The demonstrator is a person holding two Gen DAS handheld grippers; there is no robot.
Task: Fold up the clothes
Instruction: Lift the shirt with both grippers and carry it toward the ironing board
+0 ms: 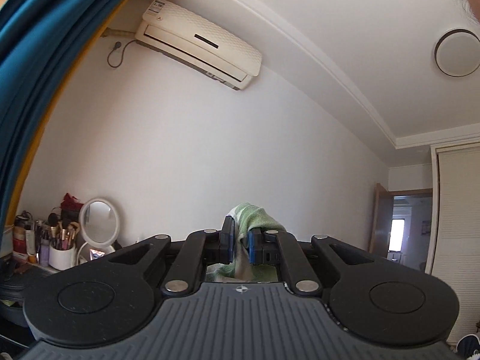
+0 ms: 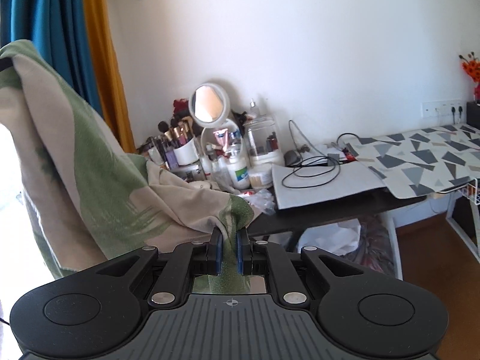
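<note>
left gripper (image 1: pixel 240 244) jaws pinched narrow on green-and-beige cloth (image 2: pixel 99 162), right gripper (image 2: pixel 229 250) likewise clamping it, cloth draping toward ten o'clock, possibly a towel, cluttered desk (image 2: pixel 330 219) at two o'clock

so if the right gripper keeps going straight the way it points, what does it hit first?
The right gripper is shut on the green and beige cloth. Straight ahead, it would probably first meet the cluttered near edge of the dark desk, around the white lotion bottle; depth is unclear.
</note>
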